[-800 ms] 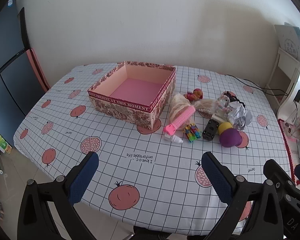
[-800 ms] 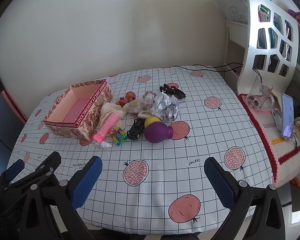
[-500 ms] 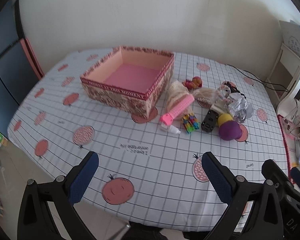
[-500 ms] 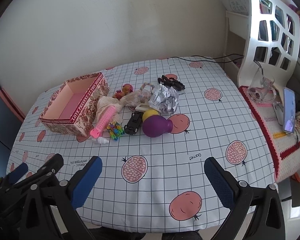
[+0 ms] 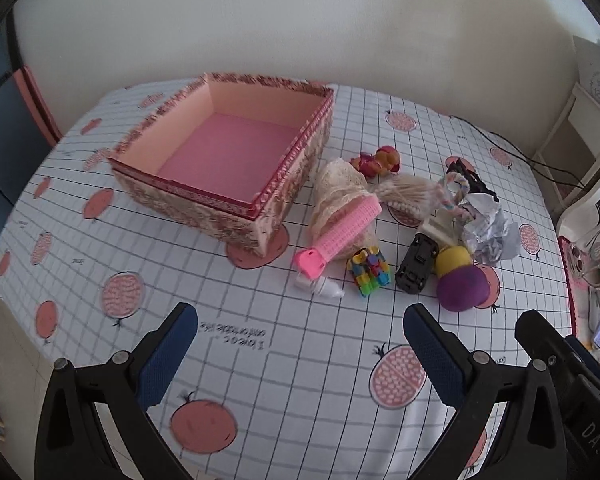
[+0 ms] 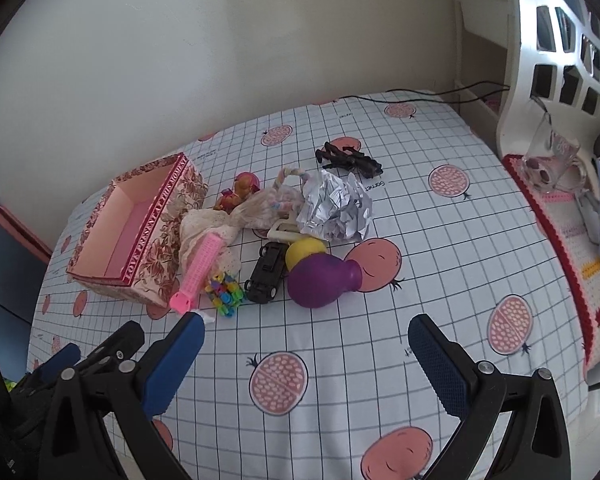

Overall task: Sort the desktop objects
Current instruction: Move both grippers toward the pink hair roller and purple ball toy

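Ahead of both sets of jaws, on the checked surface (image 5: 300, 380), I see the clutter well apart from my pads. My left gripper (image 5: 300, 344) stands wide open and holds nothing; the pink brush (image 5: 340, 236), the small white bottle (image 5: 320, 286) and the coloured block toy (image 5: 370, 272) lie just beyond its gap, with the patterned box (image 5: 228, 160) further off to its left side, its pink floor bare. My right gripper (image 6: 306, 352) is also spread wide with nothing between its pads; the purple bulb (image 6: 320, 280) and the black toy car (image 6: 266, 272) lie beyond it, slightly left of centre, and the crumpled foil (image 6: 334, 210) sits farther back.
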A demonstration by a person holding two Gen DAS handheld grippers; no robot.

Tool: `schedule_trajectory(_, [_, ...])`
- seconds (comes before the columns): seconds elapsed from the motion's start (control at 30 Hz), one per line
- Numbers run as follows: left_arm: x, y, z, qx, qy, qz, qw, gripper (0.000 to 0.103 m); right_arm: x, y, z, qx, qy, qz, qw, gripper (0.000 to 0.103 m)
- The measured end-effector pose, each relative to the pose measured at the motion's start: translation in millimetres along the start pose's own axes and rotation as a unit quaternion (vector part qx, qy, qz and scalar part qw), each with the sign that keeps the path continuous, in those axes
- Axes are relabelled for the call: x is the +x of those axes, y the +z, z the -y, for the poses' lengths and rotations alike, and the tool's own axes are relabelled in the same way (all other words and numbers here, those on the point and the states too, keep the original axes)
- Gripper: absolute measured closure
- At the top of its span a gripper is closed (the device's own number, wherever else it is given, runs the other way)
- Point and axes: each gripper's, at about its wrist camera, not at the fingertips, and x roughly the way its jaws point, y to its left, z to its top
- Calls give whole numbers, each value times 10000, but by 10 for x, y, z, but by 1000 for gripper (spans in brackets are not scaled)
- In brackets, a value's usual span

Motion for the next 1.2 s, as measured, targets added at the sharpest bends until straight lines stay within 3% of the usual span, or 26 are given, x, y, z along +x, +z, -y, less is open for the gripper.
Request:
schedule_trajectory(0.53, [903,332,153,78,-56,-437,9990,1,945,234,132,571,-180,-613,9963,5])
schedule_trajectory(0.83, [1085,410,187,166,-76,-412,9990,1,1137,233,200,724,-182,-793,9941,19])
schedule_trajectory(1.0, [1156,422,195,228,-57,-428,9988,8,1148,227,202,762,-202,-797,9937,27])
schedule_trajectory(1.2, [1176,443,219,264,-131,-416,9987,16,1141,223,211,845,-227,-776,9931,27])
